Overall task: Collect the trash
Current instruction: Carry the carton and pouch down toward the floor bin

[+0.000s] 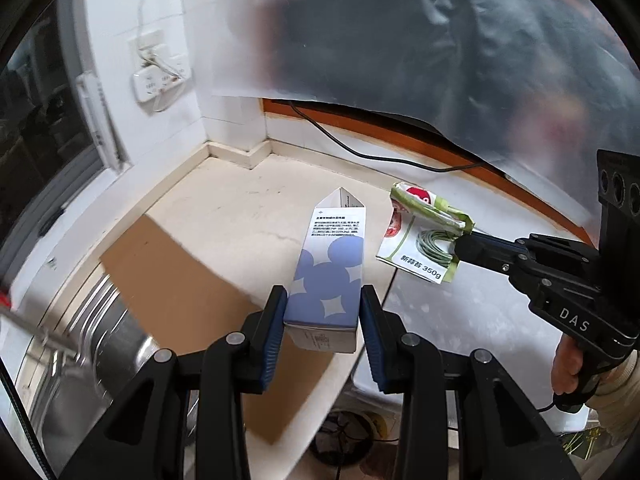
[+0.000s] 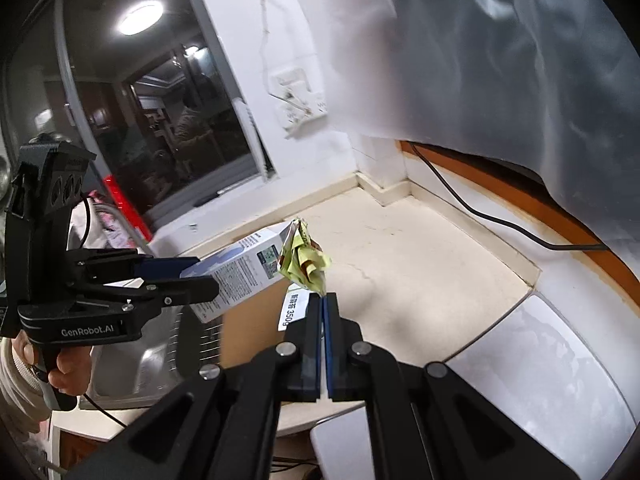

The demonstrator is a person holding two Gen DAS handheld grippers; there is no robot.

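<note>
My left gripper (image 1: 323, 320) clamps the blue-dotted carton (image 1: 328, 276), frame centre; right gripper (image 2: 322, 300) pinches the green wrapper (image 2: 304, 258) shut, mid-frame. Both pieces picked, lifted clear; no bin visible, dropping off remains.

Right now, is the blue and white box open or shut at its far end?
Open. In the left wrist view the blue and white box, clamped between the left gripper fingers, has its far-end flaps standing up in a point.

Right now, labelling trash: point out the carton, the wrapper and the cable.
carton (image 1: 326, 280), left wrist view, blue printed face.
wrapper (image 2: 303, 258), right wrist view, crumpled green middle.
cable (image 1: 360, 154), left wrist view, black run along the wall.
</note>
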